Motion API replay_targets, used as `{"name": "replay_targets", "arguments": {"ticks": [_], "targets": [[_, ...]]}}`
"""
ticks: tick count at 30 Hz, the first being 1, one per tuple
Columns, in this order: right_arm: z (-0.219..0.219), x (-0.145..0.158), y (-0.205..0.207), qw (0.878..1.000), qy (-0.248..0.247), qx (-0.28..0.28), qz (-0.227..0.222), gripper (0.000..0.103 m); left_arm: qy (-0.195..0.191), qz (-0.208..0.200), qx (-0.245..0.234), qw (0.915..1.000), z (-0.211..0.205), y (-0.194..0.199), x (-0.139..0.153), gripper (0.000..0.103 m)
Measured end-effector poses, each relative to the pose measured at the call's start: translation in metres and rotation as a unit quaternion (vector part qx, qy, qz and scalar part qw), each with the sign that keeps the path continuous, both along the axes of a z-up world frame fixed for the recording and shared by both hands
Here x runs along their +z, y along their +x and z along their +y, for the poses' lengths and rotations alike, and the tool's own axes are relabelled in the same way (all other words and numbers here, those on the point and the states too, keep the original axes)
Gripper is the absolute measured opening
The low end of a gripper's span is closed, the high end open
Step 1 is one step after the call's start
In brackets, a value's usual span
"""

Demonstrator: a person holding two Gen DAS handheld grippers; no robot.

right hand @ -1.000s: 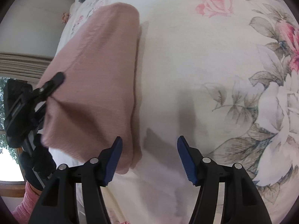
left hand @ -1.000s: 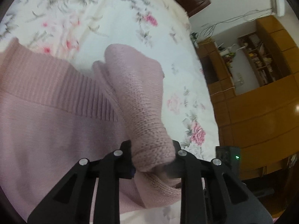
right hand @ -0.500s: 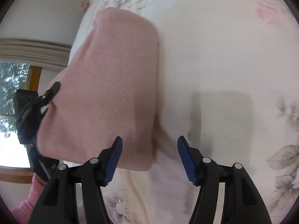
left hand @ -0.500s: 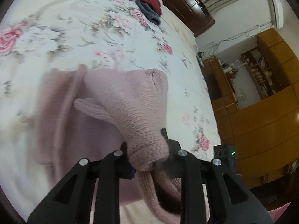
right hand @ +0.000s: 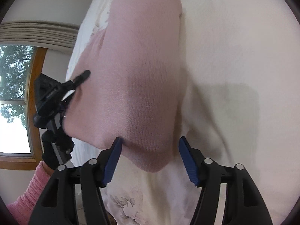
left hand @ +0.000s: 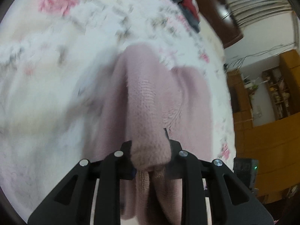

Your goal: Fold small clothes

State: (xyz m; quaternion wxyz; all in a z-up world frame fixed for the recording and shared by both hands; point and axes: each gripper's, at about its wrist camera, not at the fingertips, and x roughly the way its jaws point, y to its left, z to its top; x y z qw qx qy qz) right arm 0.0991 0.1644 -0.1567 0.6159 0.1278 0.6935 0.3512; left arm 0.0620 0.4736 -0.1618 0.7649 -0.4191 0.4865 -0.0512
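Cream bedding printed with pink roses and grey-green leaves [left hand: 56, 43] covers a wide bed and fills most of both views; in the left wrist view it is smeared by motion blur. At the bed's far end a dark wooden headboard [left hand: 219, 16] rises behind a heap of grey and red clothes [left hand: 187, 5]. Honey-coloured wooden cabinets [left hand: 266, 142] and open shelves [left hand: 277, 91] line the wall off the bed's right edge. The right wrist view shows a wood-framed window [right hand: 16, 97] with trees outside, under a pleated valance [right hand: 37, 33].

A dusty-pink knitted sweater [right hand: 138, 71], fine and even in its stitches, is draped in a long doubled shape near the bed's left edge, partly lifted off the sheet. The left gripper [left hand: 150, 155] is closed tight on a bunched fold of it, ribbed knit hanging below the black fingers. The right gripper [right hand: 150, 159] stands wide apart, its blue ridged pads [right hand: 112, 161] flanking the sweater's rounded near corner without gripping it. A pink ribbed sleeve [right hand: 28, 193] shows at the lower left.
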Motion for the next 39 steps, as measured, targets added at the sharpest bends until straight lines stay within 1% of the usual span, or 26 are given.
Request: {"name": "replay_targets", "arguments": {"ticks": [2, 3, 4, 5, 7, 9, 12, 13, 14, 15, 18, 19, 20, 21, 23, 24, 25, 26, 27, 32, 33, 34, 35, 36, 37, 39], "targets": [[0.01, -0.007, -0.001, 1.0, -0.008, 0.001, 0.005, 0.051, -0.005, 0.003, 0.004, 1.0, 0.0, -0.002, -0.004, 0.025], [0.012, -0.011, -0.002, 1.0, -0.017, 0.002, 0.004, 0.048, -0.008, 0.0, 0.006, 0.9999, 0.0, -0.004, -0.001, 0.026], [0.014, -0.014, -0.003, 1.0, -0.025, 0.005, 0.0, 0.042, -0.008, -0.001, 0.01, 0.9999, 0.001, -0.006, 0.002, 0.028], [0.015, -0.016, -0.004, 0.999, -0.032, 0.009, -0.005, 0.038, -0.003, -0.001, 0.013, 0.9999, 0.003, -0.01, 0.007, 0.029], [0.018, -0.013, -0.005, 0.999, -0.038, 0.013, -0.013, 0.035, 0.003, -0.004, 0.016, 0.9999, 0.005, -0.02, 0.016, 0.032], [0.023, -0.009, -0.003, 0.999, -0.039, 0.017, -0.018, 0.035, 0.016, -0.002, 0.014, 0.9998, 0.004, -0.033, 0.026, 0.034], [0.022, -0.006, -0.001, 0.999, -0.028, 0.014, -0.004, 0.042, 0.028, 0.001, -0.007, 0.9996, -0.011, -0.053, 0.04, 0.043], [0.02, -0.005, -0.002, 1.0, -0.023, 0.01, 0.003, 0.049, 0.03, 0.002, -0.017, 0.9994, -0.018, -0.059, 0.042, 0.044], [0.013, -0.006, -0.005, 1.0, -0.015, 0.006, 0.009, 0.051, 0.032, 0.002, -0.024, 0.9992, -0.023, -0.062, 0.042, 0.045], [0.009, -0.006, -0.004, 1.0, -0.005, -0.001, 0.019, 0.051, 0.033, 0.003, -0.032, 0.9989, -0.03, -0.066, 0.043, 0.046], [0.007, -0.011, -0.005, 1.0, -0.003, -0.006, 0.025, 0.051, 0.032, 0.005, -0.044, 0.9985, -0.045, -0.07, 0.04, 0.049], [0.007, -0.012, -0.006, 1.0, -0.004, -0.005, 0.025, 0.05, 0.046, 0.014, -0.045, 0.9978, -0.048, -0.07, 0.037, 0.049], [0.008, -0.012, -0.006, 1.0, -0.005, -0.004, 0.025, 0.044, 0.057, 0.021, -0.047, 0.9971, -0.05, -0.069, 0.035, 0.047], [0.007, -0.012, -0.008, 1.0, -0.007, -0.002, 0.021, 0.042, 0.067, 0.03, -0.048, 0.9961, -0.052, -0.067, 0.03, 0.045], [0.009, -0.011, -0.012, 1.0, -0.016, 0.004, 0.009, 0.033, 0.08, 0.048, -0.048, 0.9945, -0.051, -0.066, 0.021, 0.029], [0.007, -0.008, -0.014, 1.0, -0.018, 0.008, 0.003, 0.031, 0.085, 0.053, -0.047, 0.9939, -0.048, -0.066, 0.017, 0.017], [0.007, -0.008, -0.014, 1.0, -0.016, 0.009, 0.0, 0.029, 0.089, 0.056, -0.043, 0.9935, -0.045, -0.067, 0.015, 0.011], [0.007, -0.007, -0.016, 1.0, -0.016, 0.01, -0.003, 0.028, 0.092, 0.059, -0.04, 0.9933, -0.042, -0.067, 0.012, 0.008], [0.006, -0.007, -0.015, 1.0, -0.018, 0.011, -0.005, 0.027, 0.09, 0.063, -0.036, 0.9933, -0.038, -0.067, 0.008, 0.008], [0.007, -0.016, -0.018, 0.999, -0.038, 0.019, -0.004, 0.026, 0.069, 0.065, -0.027, 0.9952, -0.032, -0.072, 0.0, 0.008], [0.011, -0.016, -0.017, 0.999, -0.04, 0.021, -0.005, 0.026, 0.06, 0.062, -0.023, 0.996, -0.029, -0.072, 0.002, 0.012], [0.012, -0.015, -0.016, 0.999, -0.04, 0.025, -0.006, 0.029, 0.055, 0.059, -0.02, 0.9965, -0.029, -0.073, 0.005, 0.011], [0.014, -0.013, -0.016, 0.999, -0.037, 0.028, -0.007, 0.034, 0.048, 0.052, -0.014, 0.9974, -0.025, -0.074, 0.011, 0.013], [0.014, -0.01, -0.015, 0.999, -0.034, 0.028, -0.008, 0.037, 0.05, 0.046, -0.008, 0.9977, -0.023, -0.075, 0.017, 0.024], [0.012, -0.008, -0.014, 0.999, -0.028, 0.026, -0.007, 0.04, 0.052, 0.04, -0.002, 0.9979, -0.02, -0.075, 0.022, 0.037], [0.004, -0.003, -0.011, 1.0, -0.013, 0.018, -0.008, 0.04, 0.051, 0.023, 0.016, 0.9983, -0.012, -0.07, 0.033, 0.048]]}}
